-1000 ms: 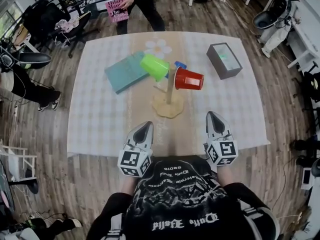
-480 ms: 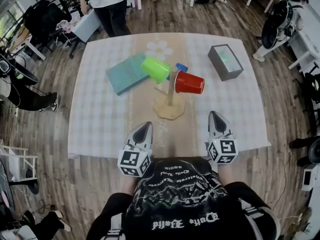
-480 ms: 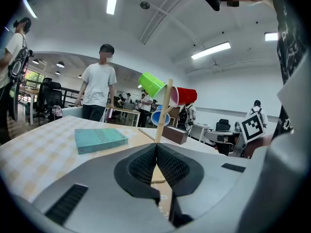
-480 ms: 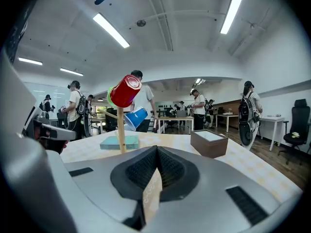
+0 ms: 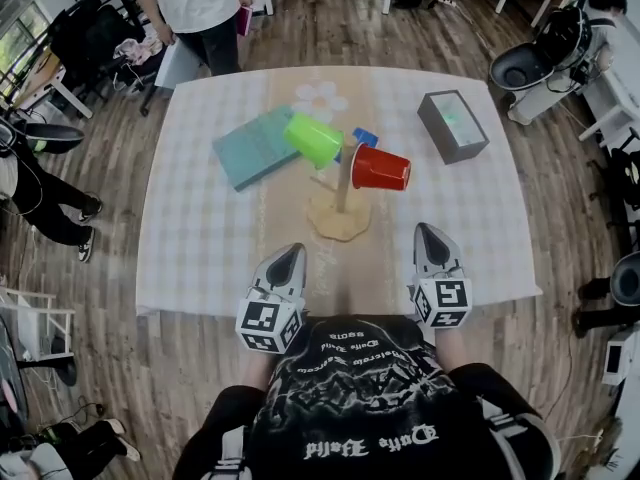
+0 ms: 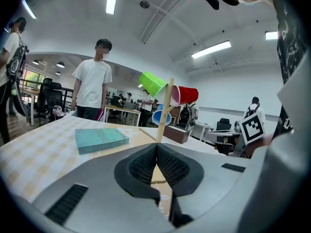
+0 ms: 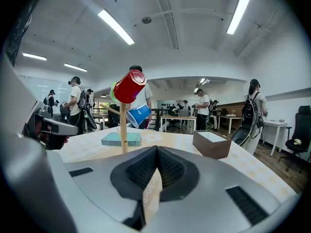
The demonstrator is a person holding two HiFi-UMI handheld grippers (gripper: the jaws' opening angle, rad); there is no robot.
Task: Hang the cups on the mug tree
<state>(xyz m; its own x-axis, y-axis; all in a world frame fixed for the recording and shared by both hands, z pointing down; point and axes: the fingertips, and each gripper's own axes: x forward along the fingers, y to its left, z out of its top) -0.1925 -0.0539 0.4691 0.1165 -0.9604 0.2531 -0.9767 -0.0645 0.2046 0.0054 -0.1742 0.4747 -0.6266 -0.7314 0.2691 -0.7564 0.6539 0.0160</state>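
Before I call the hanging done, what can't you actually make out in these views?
Blue cup: head view, mostly hidden behind the red cup and green cup; its hold on the peg is unclear.
Green cup: right gripper view, nearly all covered by the red cup.
Mug tree pegs: inside the cups, hidden in every view.
Teal book cover print: too small in all views.

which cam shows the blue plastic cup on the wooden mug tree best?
Right gripper view: the blue plastic cup hangs clear beside the wooden mug tree, whole side visible. Head view shows only a sliver between the green plastic cup and red plastic cup. Left gripper view: the post crosses it.
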